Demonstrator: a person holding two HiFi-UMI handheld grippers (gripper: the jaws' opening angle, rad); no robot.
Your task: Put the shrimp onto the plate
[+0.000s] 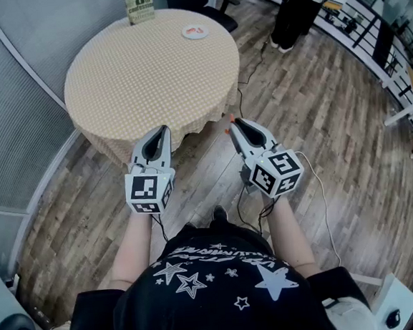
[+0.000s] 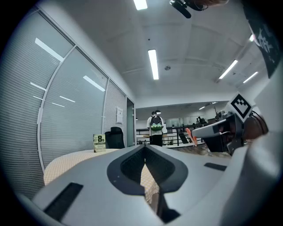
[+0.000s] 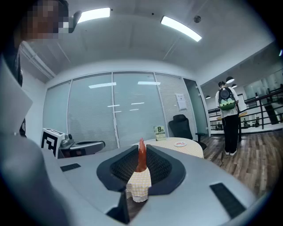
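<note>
A small white plate with something orange on it sits at the far side of a round table with a checked cloth; the right gripper view shows that plate far ahead. An orange-red shrimp stands upright between the jaws of my right gripper, which is shut on it. In the head view the right gripper hangs over the floor just off the table's near edge, the shrimp at its tip. My left gripper hovers at the table's near edge, shut and empty.
A green-and-white card stands at the table's far edge, with a black office chair behind. A person stands on the wooden floor at the back right. A glass wall with blinds runs along the left. Cables lie on the floor.
</note>
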